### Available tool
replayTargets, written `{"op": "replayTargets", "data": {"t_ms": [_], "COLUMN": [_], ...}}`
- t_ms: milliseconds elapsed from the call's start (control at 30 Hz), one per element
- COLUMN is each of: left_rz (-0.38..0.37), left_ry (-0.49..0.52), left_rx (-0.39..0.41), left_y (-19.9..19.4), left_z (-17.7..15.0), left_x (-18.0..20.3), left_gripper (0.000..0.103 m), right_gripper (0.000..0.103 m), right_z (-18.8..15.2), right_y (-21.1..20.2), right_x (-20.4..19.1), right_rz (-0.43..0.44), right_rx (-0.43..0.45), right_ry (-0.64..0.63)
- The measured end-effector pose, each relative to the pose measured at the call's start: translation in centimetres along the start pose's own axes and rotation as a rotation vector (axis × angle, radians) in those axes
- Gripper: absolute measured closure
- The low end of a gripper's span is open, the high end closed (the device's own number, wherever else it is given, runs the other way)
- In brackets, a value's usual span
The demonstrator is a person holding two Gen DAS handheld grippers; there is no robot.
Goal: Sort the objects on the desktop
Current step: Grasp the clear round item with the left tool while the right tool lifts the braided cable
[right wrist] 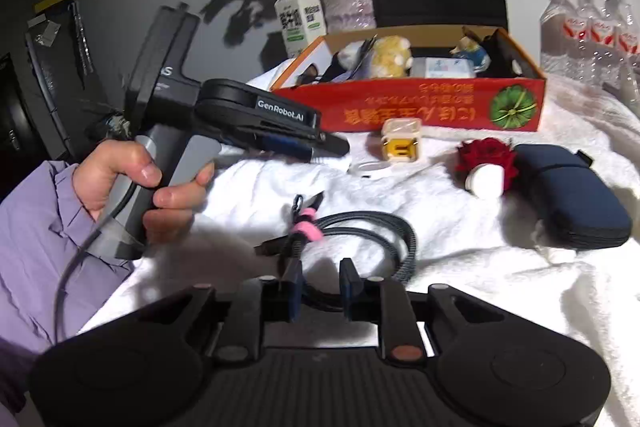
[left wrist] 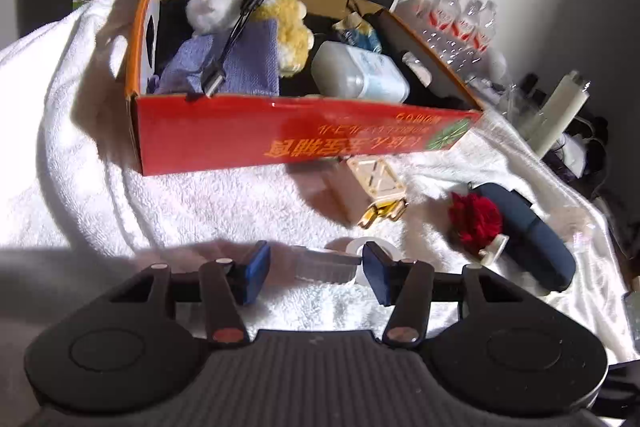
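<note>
Two fingers (left wrist: 316, 273) apart | box (left wrist: 280, 143) wall ahead | towel (left wrist: 200, 203) between

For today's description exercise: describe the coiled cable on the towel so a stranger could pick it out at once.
Start at the red cardboard box on the white towel. Nearer the camera lies a dark braided cable, coiled in a loop. Unlike the thin cable in the box, it is bound with a pink tie.

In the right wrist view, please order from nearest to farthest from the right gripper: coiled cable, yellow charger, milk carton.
1. coiled cable, just ahead of the right gripper.
2. yellow charger, on the towel before the red box.
3. milk carton, behind the box, left.
</note>
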State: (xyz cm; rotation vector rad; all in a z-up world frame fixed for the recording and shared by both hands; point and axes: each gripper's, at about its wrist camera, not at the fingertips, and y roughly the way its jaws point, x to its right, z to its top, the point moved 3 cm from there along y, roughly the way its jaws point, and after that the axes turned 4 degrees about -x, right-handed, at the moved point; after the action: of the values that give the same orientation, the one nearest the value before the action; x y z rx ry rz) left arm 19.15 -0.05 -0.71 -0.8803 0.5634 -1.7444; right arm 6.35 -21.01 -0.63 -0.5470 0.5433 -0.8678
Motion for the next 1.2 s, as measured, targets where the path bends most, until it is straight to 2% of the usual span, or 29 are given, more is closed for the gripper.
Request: {"op": "replayTargets", "data": {"t_ms": [33,100,133,167,267,333,367,400,467,500,533,700,833,1067,1200], "left_rz": [0.011,0.009,0.019,0.034,0.065,0.063,0.066,0.072,0.087,0.093,0.1,0.156,0.193,0.183,0.177], "left_ry": [0.01,0.003,-0.003,-0.002,0.005,-0.019,-0.032,-0.049,-0.072,-0.08,-0.089,-0.12,-0.104,-0.042,-0.003], "left_rx": [0.007,0.015,0.021,0.034,0.096,0.159,0.191,0.217,0.254,0.264,0.273,0.265,0.272,0.307,0.332], "left_y": [0.2,0.2,-0.1,-0.6,-3.4,-6.2,-7.6,-8.9,-11.0,-11.9,-12.7,-14.3,-14.8,-16.2,-17.0], "left_z": [-0.2,-0.6,-0.8,-0.9,-1.5,-2.3,-3.0,-3.7,-5.2,-5.9,-6.5,-8.2,-8.9,-9.8,-9.1], "left_x": [0.2,0.3,0.4,0.4,0.8,0.8,0.8,0.7,0.8,0.8,0.8,1.2,2.5,5.3,6.2], "left_gripper": [0.053,0.062,0.063,0.063,0.063,0.063,0.063,0.063,0.063,0.063,0.063,0.063,0.063,0.063,0.063], "right_gripper": [0.082,0.069,0.056,0.052,0.052,0.053,0.06,0.062,0.07,0.083,0.088,0.089,0.089,0.089,0.089], "right_z": [0.0,0.4,0.6,0.8,1.2,1.3,1.3,1.3,1.6,1.7,1.8,1.6,1.6,1.4,2.2], "right_y": [-0.2,0.2,0.6,1.0,1.9,3.4,4.4,5.2,5.7,5.6,5.6,2.6,-0.7,-6.0,-7.1], "right_x": [0.2,0.6,0.8,0.9,-0.3,-1.1,-1.3,-1.5,-1.6,-1.7,-1.8,-2.5,-2.3,-1.4,-0.7], "right_rz": [-0.006,-0.018,-0.026,-0.033,0.0,0.033,0.024,0.01,-0.014,-0.005,0.008,-0.028,-0.066,-0.126,-0.148], "right_rx": [0.017,0.028,0.037,0.037,0.032,0.014,-0.016,-0.026,-0.006,0.0,-0.002,0.079,0.141,0.218,0.24], "right_ry": [0.008,0.012,0.015,0.017,-0.015,-0.032,-0.026,-0.018,-0.014,-0.013,-0.007,-0.011,-0.014,-0.001,-0.003]}}
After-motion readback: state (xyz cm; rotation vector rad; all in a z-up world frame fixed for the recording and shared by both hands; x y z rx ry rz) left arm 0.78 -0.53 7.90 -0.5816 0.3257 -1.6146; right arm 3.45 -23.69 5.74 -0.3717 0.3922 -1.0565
